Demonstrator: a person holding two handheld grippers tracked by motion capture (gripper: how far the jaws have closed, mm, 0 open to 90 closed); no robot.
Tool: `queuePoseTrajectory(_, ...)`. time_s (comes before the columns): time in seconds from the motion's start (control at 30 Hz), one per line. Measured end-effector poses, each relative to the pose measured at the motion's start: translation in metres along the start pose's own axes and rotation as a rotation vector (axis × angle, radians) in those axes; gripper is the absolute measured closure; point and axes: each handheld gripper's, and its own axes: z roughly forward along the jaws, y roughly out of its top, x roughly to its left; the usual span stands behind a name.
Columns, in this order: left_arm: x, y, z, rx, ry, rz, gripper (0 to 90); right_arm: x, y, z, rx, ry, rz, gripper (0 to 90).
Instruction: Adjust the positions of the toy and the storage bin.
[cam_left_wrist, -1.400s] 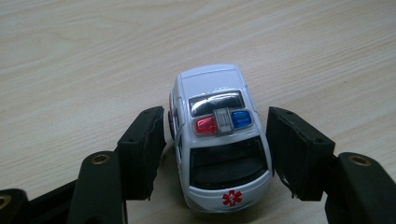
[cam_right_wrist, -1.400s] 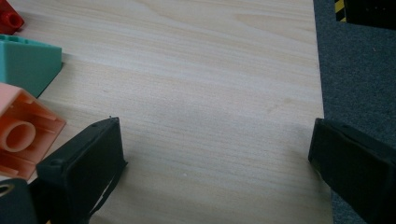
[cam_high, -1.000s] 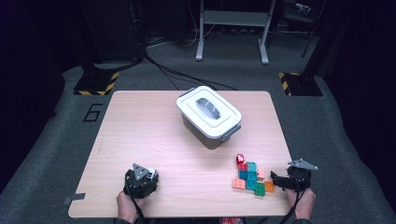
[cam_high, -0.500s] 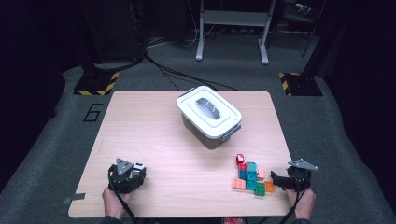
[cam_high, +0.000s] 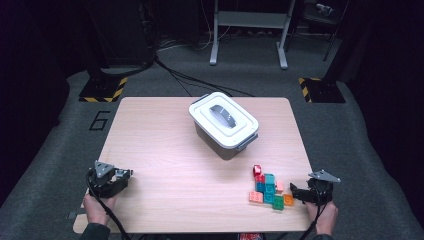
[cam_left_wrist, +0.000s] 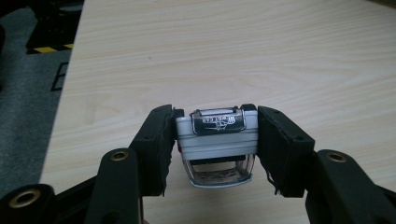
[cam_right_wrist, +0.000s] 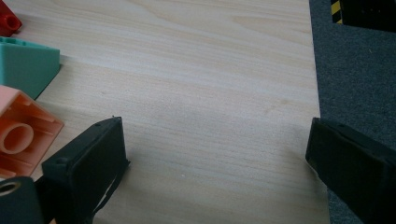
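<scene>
Shifted leftward: left hand-held gripper (cam_left_wrist: 217, 149) | clamps stamp (cam_left_wrist: 217, 142), long axis upright | right hand-held gripper (cam_right_wrist: 217, 158) agape

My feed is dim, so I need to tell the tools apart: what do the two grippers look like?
Both are black, each topped by a grey three-cornered plate. The left gripper trails a black cable and has brass-coloured rivets and thick black padded jaws. The right gripper has the same square black jaws.

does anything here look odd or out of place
Nothing stands out. The lidded box sits upright and closed, the blocks lie clustered near the right gripper, and the left gripper holds a small stamp-like item squarely.
</scene>
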Motion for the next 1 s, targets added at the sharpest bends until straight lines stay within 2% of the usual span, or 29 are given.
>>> queuePoseTrajectory(0.13,0.009,0.003,0.011,0.007,-0.005,0.025,47.8,0.0,0.0,0.0,0.0,0.0,0.0,4.3)
queuePoseTrajectory(0.2,0.014,0.007,0.017,0.013,0.011,0.037,47.8,0.0,0.0,0.0,0.001,-0.001,0.004,4.4)
queuePoseTrajectory(0.4,0.03,0.004,0.02,0.025,0.02,0.014,47.8,0.0,0.0,0.0,-0.001,-0.002,-0.002,4.6)
queuePoseTrajectory(0.53,0.036,-0.005,0.023,0.043,0.023,0.001,47.7,0.0,0.0,0.0,-0.001,-0.002,-0.002,4.8)
queuePoseTrajectory(0.57,0.037,-0.006,0.023,0.047,0.029,0.01,47.6,0.0,0.0,0.0,-0.003,-0.001,-0.001,4.9)
queuePoseTrajectory(0.63,0.038,-0.009,0.023,0.037,0.025,0.003,47.5,-0.001,0.0,0.0,-0.002,0.0,-0.001,4.8)
queuePoseTrajectory(0.77,0.037,-0.008,0.022,0.058,0.03,0.03,46.0,-0.001,0.0,0.0,-0.002,0.0,0.0,4.9)
queuePoseTrajectory(0.8,0.037,-0.007,0.021,0.062,0.037,0.027,37.9,-0.001,0.0,0.0,-0.002,0.0,-0.001,4.9)
queuePoseTrajectory(0.87,0.036,-0.007,0.019,0.066,0.047,0.019,27.2,-0.001,0.0,0.0,-0.002,0.0,-0.001,4.9)
queuePoseTrajectory(1.0,0.033,-0.007,0.007,0.049,0.055,0.011,14.8,-0.001,0.0,0.0,-0.001,0.006,0.004,5.4)
